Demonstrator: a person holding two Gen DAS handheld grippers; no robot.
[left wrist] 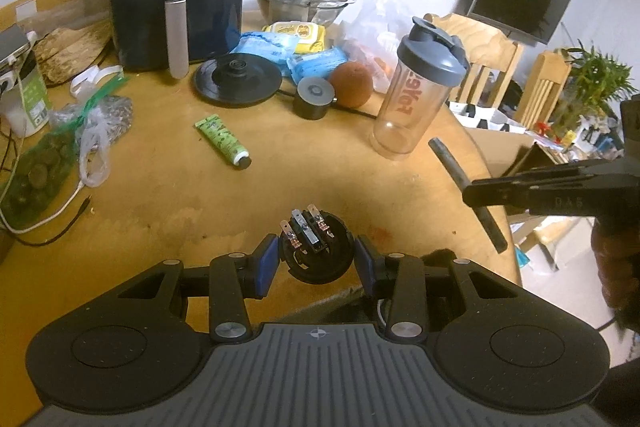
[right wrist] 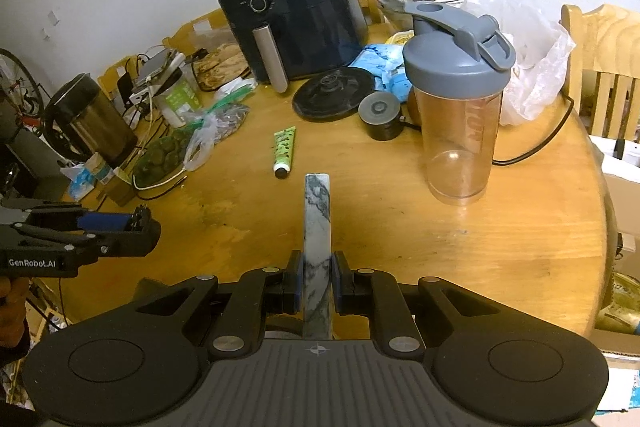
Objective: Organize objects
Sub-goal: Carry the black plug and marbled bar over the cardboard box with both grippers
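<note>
Hand-held grippers grip a round connector (left wrist: pixel 316 251) and a marble bar (right wrist: pixel 317 227).

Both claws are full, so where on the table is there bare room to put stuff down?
Bare wood lies between the green tube, the shaker bottle and the near table edge. The far side around the air fryer is crowded.

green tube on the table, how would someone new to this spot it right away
Start at the big dark air fryer at the back of the round wooden table. In front of it, on bare wood, lies the small green tube, black cap toward the camera. It is the only bright green, flat-lying tube there.
</note>
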